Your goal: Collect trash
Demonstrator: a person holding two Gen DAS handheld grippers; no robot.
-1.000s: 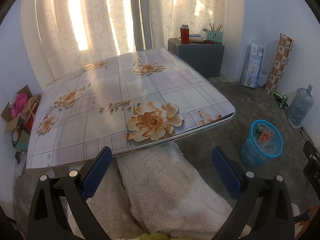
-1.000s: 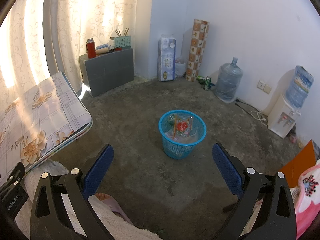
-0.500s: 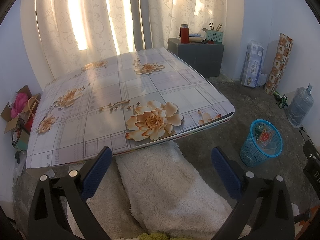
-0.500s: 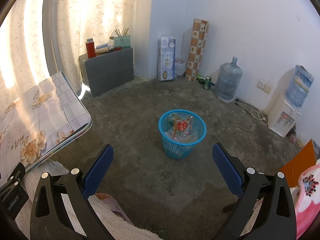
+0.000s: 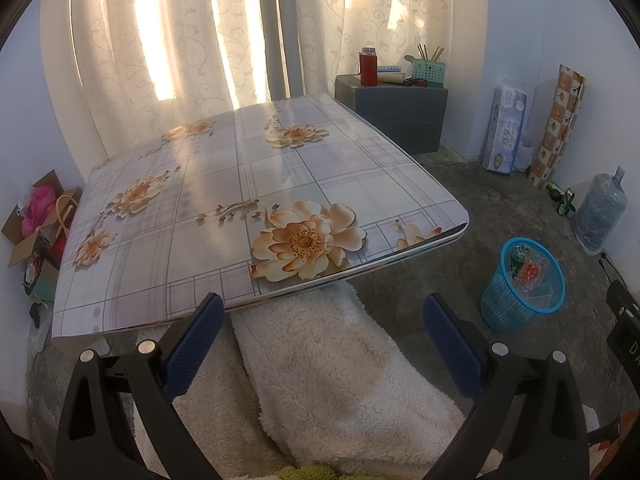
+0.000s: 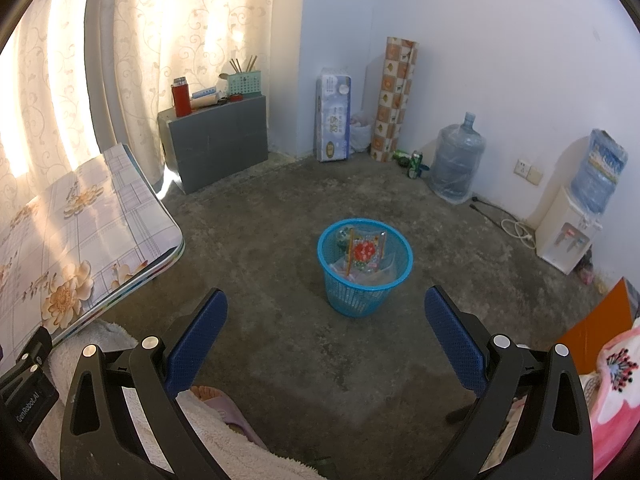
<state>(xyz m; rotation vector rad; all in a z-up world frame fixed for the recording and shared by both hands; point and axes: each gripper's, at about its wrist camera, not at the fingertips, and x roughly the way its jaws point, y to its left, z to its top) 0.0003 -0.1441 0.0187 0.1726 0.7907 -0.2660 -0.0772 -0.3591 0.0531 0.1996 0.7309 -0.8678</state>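
A blue mesh waste basket [image 6: 365, 270] stands on the concrete floor, holding several wrappers, one with a red print [image 6: 365, 252]. It also shows at the right of the left wrist view, as the basket [image 5: 522, 300]. My right gripper [image 6: 325, 330] hangs open just short of the basket, nothing between its blue pads. My left gripper [image 5: 320, 338] is open too, over a white fleece-covered lap, facing the low table [image 5: 256, 184] with its floral cloth. No loose trash shows on the tabletop.
A grey box [image 6: 218, 142] with a red flask stands by the curtain. Along the wall are a tissue pack [image 6: 334, 114], a patterned roll [image 6: 394, 100], cans, a water jug [image 6: 458, 162] and a dispenser [image 6: 568, 232]. A slippered foot [image 6: 216, 402] rests near my right gripper.
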